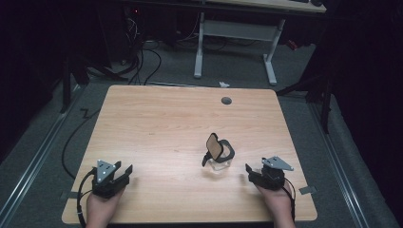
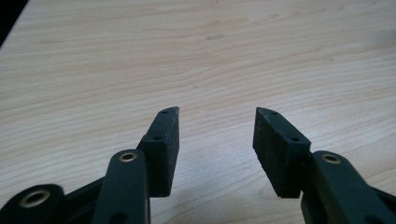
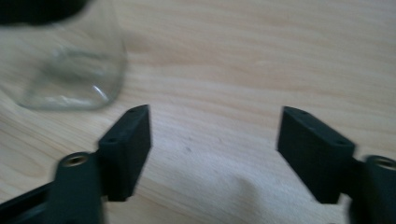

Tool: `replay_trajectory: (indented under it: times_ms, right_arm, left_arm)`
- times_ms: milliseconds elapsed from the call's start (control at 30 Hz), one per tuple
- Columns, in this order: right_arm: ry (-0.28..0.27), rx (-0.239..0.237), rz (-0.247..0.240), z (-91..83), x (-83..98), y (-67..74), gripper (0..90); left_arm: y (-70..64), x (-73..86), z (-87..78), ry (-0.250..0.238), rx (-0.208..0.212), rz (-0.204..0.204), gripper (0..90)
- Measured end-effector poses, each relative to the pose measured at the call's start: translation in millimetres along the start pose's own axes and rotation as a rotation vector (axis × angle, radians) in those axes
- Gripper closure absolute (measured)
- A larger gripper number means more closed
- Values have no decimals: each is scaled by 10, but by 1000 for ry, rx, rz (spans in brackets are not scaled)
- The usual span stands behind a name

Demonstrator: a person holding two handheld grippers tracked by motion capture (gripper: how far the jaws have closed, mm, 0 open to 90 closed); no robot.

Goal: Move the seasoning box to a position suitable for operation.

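Both hands rest at the near edge of the light wooden table (image 1: 157, 118), left gripper (image 1: 124, 172) and right gripper (image 1: 249, 171) gaping empty, the clear glass jar with its flipped-up black-rimmed lid (image 1: 218, 154) waiting near-right, likely next target.

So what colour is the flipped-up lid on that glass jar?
Tan lid, black rim; high view shows it best.

dim rm, grey floor (image 1: 43, 142), white-legged desk (image 1: 237, 33) behind, cables (image 1: 142, 61)

high view: above, looking forward-down over whole desk (image 1: 157, 118) | 2 gripper views: low, close, sharing desk top
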State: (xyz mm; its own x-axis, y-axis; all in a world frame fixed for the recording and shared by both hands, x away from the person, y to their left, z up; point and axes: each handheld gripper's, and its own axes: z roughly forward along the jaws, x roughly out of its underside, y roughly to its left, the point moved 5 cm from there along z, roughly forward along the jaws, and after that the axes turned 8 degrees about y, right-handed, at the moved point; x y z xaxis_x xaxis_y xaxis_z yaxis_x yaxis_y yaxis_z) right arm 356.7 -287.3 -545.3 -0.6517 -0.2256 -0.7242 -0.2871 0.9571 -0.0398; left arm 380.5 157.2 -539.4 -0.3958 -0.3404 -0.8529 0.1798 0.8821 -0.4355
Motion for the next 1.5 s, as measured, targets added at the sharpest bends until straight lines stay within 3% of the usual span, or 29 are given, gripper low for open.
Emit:
replay_trajectory:
  times_ms: [67, 133, 233, 300, 367, 400, 500, 700, 733, 767, 867, 933, 967, 1033, 1067, 1133, 1200, 1267, 1300, 1333, 1433, 1500]
  right_arm:
    - [0, -16, 3, 28, -3, 2, 272]
    - [-3, -57, 27, 5, 23, 19, 337]
    - [-25, -81, 46, -20, 5, 11, 376]
    - [-33, -89, 50, -32, 4, 32, 426]
    - [-36, -96, 51, -35, 7, 48, 460]
    - [-36, -96, 51, -35, 7, 48, 460]
    - [-39, -110, 42, -33, 26, 63, 546]
    - [-54, -130, 35, -36, 24, 63, 645]
    - [-58, -138, 35, -36, 20, 56, 692]
    - [-58, -138, 35, -36, 20, 56, 692]
    - [-58, -145, 30, -45, 30, 65, 788]
    - [-62, -144, 17, -66, 39, 66, 877]
    - [-62, -144, 17, -66, 39, 66, 877]
    - [-59, -139, 12, -78, 69, 49, 900]
    - [-59, -139, 12, -78, 69, 49, 900]
    - [-66, -140, 16, -93, 88, 26, 900]
    - [-75, -137, 19, -103, 82, 8, 900]
    - [-78, -141, 22, -103, 79, 1, 900]
    - [-82, -144, 21, -99, 78, -3, 900]
    - [-82, -144, 21, -99, 78, -3, 900]
    - [-83, -150, 25, -85, 90, -4, 900]
    - [-85, -151, 24, -82, 92, -5, 900]
  left_arm:
    - [-48, 24, 7, 2, 4, 15, 515]
    - [-79, 51, 6, 1, 4, 31, 522]
    - [-76, 46, -11, 0, 7, 23, 527]
    - [-85, 29, -47, -8, 19, 7, 584]
    - [-122, 44, -67, 3, 49, 23, 627]
    - [-122, 44, -67, 3, 49, 23, 708]
    - [-183, 113, -38, 39, 72, 17, 775]
    - [-347, 198, 27, 53, 87, 39, 885]
    - [-451, 247, 62, 74, 109, 35, 900]
    - [-451, 247, 62, 74, 109, 35, 900]
    - [-646, 335, 100, 100, 140, 61, 900]
    - [-834, 367, 121, 107, 179, 42, 900]
    - [-834, 367, 121, 107, 179, 42, 900]
    - [-1027, 390, 184, 108, 206, 40, 900]
    - [-1027, 390, 184, 108, 206, 40, 900]
    - [-1238, 417, 254, 115, 238, 50, 900]
    - [-1384, 438, 290, 120, 266, 55, 900]
    - [-1448, 449, 308, 125, 278, 62, 900]
    - [-1575, 475, 338, 133, 304, 61, 900]
    - [-1575, 475, 338, 133, 304, 61, 900]
    - [-1791, 558, 387, 162, 349, 51, 900]
    - [-1859, 590, 403, 169, 361, 53, 900]
